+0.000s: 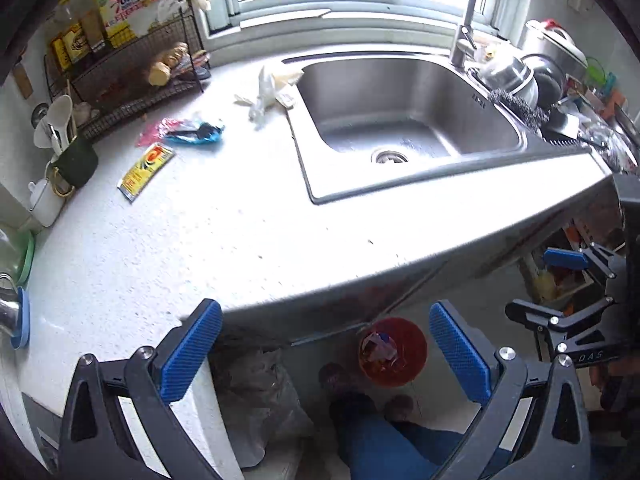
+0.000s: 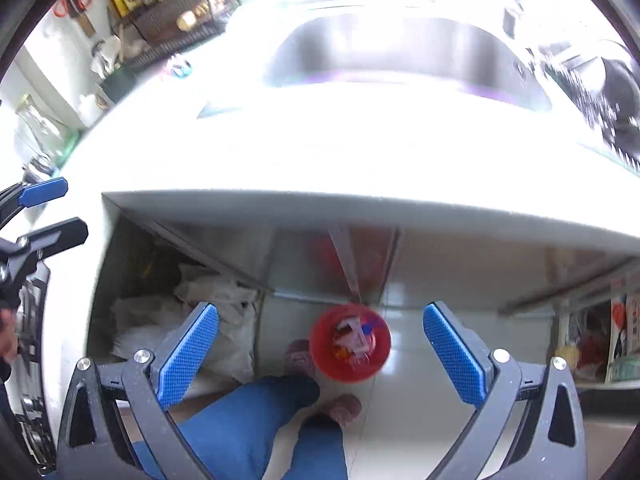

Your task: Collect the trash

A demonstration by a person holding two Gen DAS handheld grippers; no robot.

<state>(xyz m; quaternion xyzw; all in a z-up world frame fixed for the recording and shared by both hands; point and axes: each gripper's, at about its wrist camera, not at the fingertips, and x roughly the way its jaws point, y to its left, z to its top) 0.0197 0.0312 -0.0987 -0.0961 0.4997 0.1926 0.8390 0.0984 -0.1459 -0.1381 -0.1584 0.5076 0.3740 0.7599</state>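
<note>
Standing at the counter edge, you have the white countertop (image 1: 224, 240) filling the left wrist view, with the steel sink (image 1: 404, 120) set into its far right part and a wire rack (image 1: 132, 72) of boxes at the far left. Below the counter lip, on the floor, sits the red bin (image 1: 394, 350), already holding a few scraps, with your feet just near it.

Trash left on top, largest first: a crumpled white wrapper (image 1: 266, 90) touching the sink's left rim; a blue and pink wrapper bundle (image 1: 192, 134) left of that; a yellow sachet (image 1: 146, 170) lying flat, nearer you and further left.

Both tools are empty. Your left gripper (image 1: 326, 356) has its fingers spread wide, over the counter edge. Your right gripper (image 2: 320, 354) is equally wide, held over the red bin (image 2: 350, 342); that view is blurred, so it is likely moving.

Judgement: a drop looks finished and the next pick is due. The yellow sachet is closest to your left tool.

- Come in low and tilted; it lies flat, so one pad must slide under an edge.
- Pinch a corner, not the middle.
- Close fully before lifting; thin foil slips.
- Carry straight over the bin mouth before releasing.
</note>
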